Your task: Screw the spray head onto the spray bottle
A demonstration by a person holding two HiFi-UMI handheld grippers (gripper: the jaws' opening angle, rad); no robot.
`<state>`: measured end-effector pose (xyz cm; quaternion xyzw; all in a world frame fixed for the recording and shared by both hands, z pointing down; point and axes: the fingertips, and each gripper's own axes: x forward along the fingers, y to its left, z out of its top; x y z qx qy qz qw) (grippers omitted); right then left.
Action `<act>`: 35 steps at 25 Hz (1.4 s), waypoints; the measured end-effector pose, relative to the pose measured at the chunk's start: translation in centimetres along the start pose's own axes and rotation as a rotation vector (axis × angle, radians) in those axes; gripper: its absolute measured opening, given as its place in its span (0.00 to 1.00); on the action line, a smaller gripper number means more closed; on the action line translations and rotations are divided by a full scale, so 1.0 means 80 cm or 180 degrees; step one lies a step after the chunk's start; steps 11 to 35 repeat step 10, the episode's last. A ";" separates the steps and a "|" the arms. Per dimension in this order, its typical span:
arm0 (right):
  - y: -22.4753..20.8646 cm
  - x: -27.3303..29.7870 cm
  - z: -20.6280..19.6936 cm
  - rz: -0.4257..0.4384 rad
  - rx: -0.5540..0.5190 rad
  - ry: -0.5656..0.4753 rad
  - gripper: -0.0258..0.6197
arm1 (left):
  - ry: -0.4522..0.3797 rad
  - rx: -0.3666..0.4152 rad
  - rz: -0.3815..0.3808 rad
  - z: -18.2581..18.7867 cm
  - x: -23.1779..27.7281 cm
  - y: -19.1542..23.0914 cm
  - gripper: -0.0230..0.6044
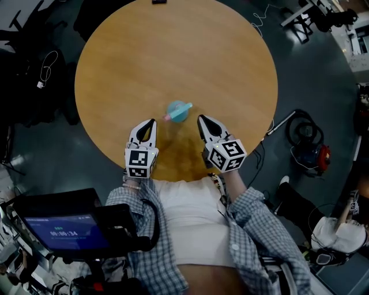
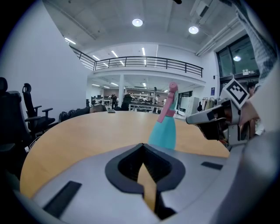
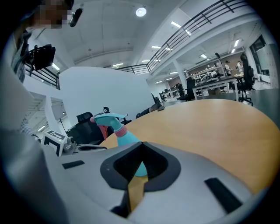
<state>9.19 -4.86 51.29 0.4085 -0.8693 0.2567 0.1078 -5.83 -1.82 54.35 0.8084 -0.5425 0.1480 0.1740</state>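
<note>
A teal spray bottle point(image 1: 177, 112) with a teal and pink spray head on top stands upright on the round wooden table point(image 1: 144, 57), near its front edge. The bottle point(image 2: 163, 127) shows ahead and right in the left gripper view, and the bottle point(image 3: 127, 140) sits just beyond the jaws in the right gripper view. My left gripper point(image 1: 151, 123) is shut and empty, a little left of and nearer than the bottle. My right gripper point(image 1: 202, 119) is shut and empty, a little right of it. Neither touches the bottle.
A dark device point(image 1: 159, 2) lies at the table's far edge. Cables and a vacuum cleaner point(image 1: 311, 151) lie on the floor to the right. Office chairs point(image 2: 30, 114) stand round the table. A screen on a rig point(image 1: 63, 230) sits by the person's left side.
</note>
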 end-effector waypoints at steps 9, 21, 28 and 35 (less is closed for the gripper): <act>0.000 0.001 0.004 0.0009 -0.0073 0.0007 0.03 | 0.0012 -0.0040 0.0051 -0.004 0.001 0.006 0.04; -0.001 0.001 0.005 0.0009 -0.0071 0.0008 0.03 | 0.0014 -0.0037 0.0052 -0.004 0.001 0.007 0.04; -0.001 0.001 0.005 0.0009 -0.0071 0.0008 0.03 | 0.0014 -0.0037 0.0052 -0.004 0.001 0.007 0.04; -0.001 0.001 0.005 0.0009 -0.0071 0.0008 0.03 | 0.0014 -0.0037 0.0052 -0.004 0.001 0.007 0.04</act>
